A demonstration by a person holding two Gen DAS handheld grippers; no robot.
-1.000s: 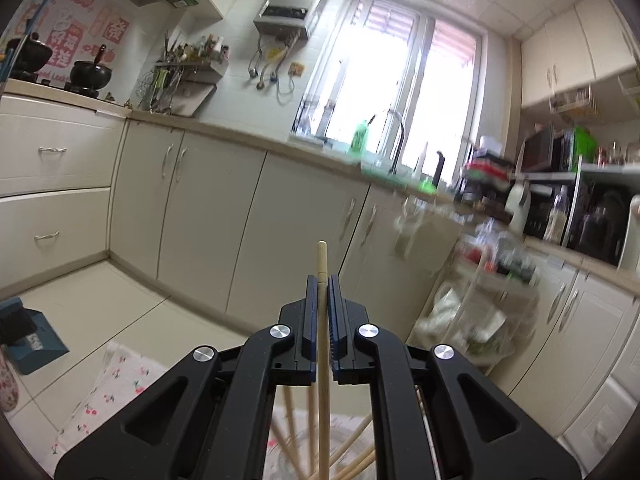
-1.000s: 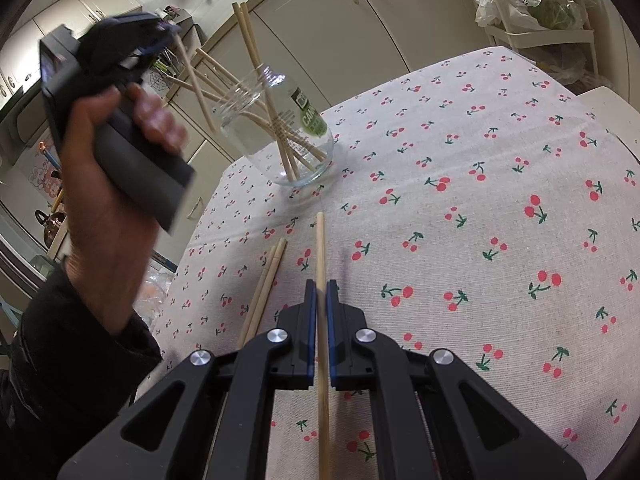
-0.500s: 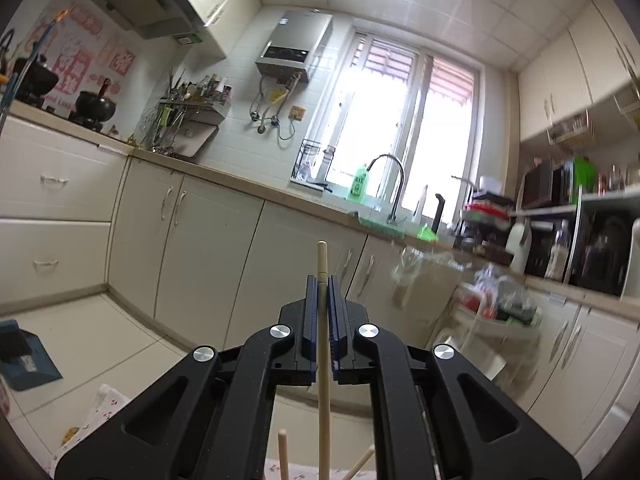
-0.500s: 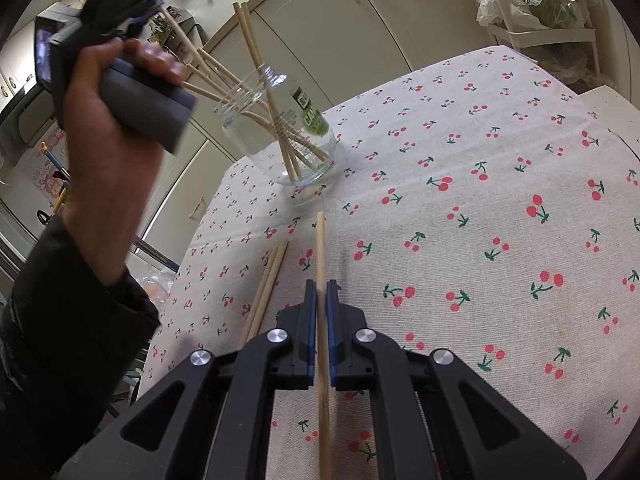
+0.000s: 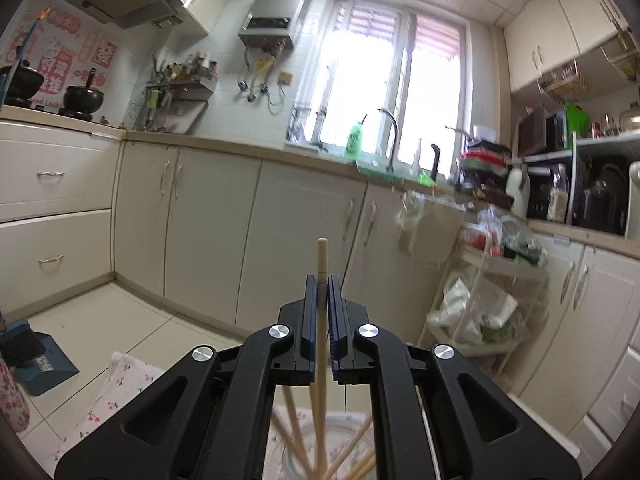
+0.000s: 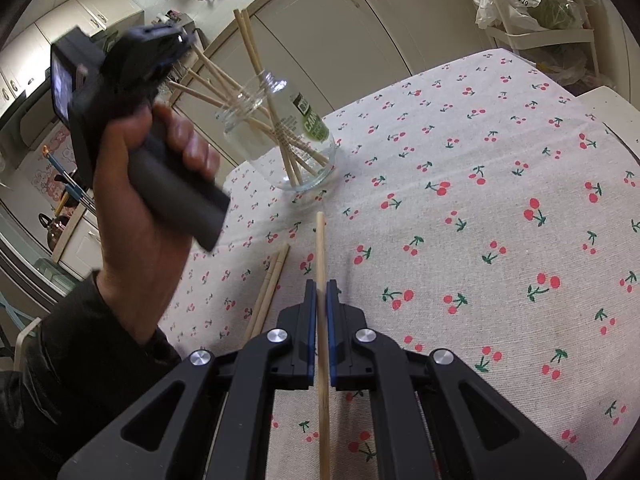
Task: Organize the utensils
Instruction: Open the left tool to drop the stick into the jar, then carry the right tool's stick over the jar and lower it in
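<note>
Left gripper (image 5: 319,280) pinching an upright chopstick (image 5: 322,256), directly over the glass jar (image 6: 280,148) at twelve o'clock on the table. Right gripper (image 6: 319,286) clamped on another chopstick (image 6: 321,280), pointing to twelve; farther from the jar.

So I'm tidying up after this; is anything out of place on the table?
Yes: two chopsticks lie loose on the cherry-print tablecloth, apart from the glass jar holding the others.

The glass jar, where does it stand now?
In the right wrist view, the glass jar stands upright on the cherry tablecloth, upper centre-left, beside the left tongs and beyond two loose chopsticks.
</note>
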